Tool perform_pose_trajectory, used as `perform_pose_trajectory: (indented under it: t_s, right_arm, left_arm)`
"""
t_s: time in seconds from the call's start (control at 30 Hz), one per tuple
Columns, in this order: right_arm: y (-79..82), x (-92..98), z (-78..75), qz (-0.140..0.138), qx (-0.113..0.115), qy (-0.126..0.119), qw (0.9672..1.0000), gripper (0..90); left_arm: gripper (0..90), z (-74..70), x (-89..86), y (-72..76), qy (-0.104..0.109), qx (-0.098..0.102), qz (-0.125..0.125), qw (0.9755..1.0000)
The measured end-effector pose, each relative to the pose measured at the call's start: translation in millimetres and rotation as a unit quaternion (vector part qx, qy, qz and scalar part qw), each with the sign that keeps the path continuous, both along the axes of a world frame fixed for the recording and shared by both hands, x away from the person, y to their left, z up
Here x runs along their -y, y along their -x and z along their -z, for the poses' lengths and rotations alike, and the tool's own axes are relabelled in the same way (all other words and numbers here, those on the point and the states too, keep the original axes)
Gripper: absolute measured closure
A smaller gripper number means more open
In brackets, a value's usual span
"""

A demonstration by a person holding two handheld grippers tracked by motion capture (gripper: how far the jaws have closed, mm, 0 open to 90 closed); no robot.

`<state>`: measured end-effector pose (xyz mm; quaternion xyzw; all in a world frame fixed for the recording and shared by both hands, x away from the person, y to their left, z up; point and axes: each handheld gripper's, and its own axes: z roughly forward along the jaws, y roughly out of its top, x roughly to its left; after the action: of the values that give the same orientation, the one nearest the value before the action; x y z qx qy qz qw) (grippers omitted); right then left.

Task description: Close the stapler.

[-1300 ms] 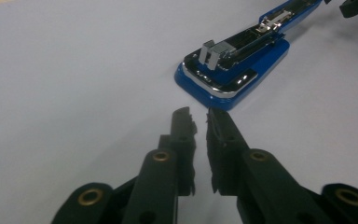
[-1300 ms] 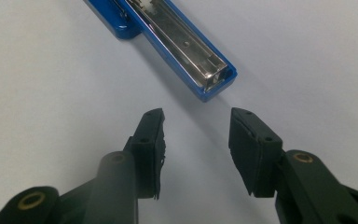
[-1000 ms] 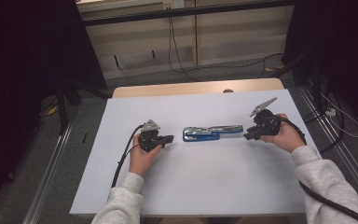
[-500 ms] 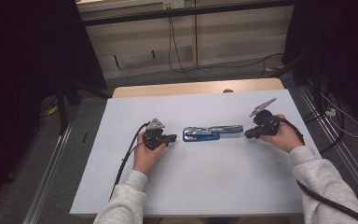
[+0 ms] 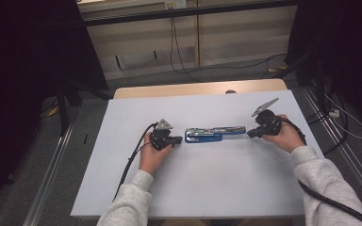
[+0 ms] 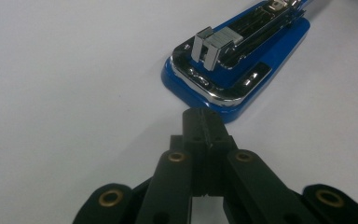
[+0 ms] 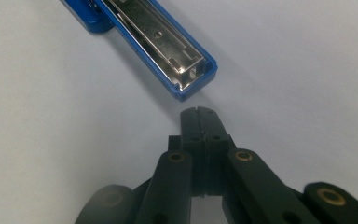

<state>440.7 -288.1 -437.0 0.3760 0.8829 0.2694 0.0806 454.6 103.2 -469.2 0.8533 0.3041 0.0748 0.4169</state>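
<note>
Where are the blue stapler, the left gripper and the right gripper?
blue stapler (image 5: pixel 206 136): high view, on its blue base.
left gripper (image 6: pixel 204 122): left gripper view, closed jaw tips.
right gripper (image 7: pixel 198 121): right gripper view, closed jaw tips.

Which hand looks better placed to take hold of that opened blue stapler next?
Probably the left. The left gripper, jaws shut, sits almost against the wide base end of the stapler. The right gripper, jaws just closed on nothing, points at the narrow magazine tip with a small gap between them.

Both gripper views crop the blue stapler at the top edge, so its middle is cut off.
</note>
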Motion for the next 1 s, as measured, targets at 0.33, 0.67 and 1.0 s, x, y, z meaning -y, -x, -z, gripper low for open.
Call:
perform_pose_trajectory:
  t_s: [0.33,0.67,1.0]
  right_arm:
    - [-2.6,-3.5,-1.2,-0.004,0.001,0.005,1.0000,90.0]
    - [-2.7,-4.8,-0.3,-0.006,0.002,0.008,0.9999,90.0]
    - [-2.9,-4.0,-3.8,-0.004,0.006,0.001,1.0000,90.0]
  left_arm:
    - [90.0,-0.1,6.2,-2.7,-0.005,0.006,0.011,0.9999]
    - [90.0,-0.7,9.3,-6.4,-0.005,0.000,0.016,0.9999]
    - [90.0,-0.2,9.5,-7.1,-0.006,0.004,0.014,0.9999]
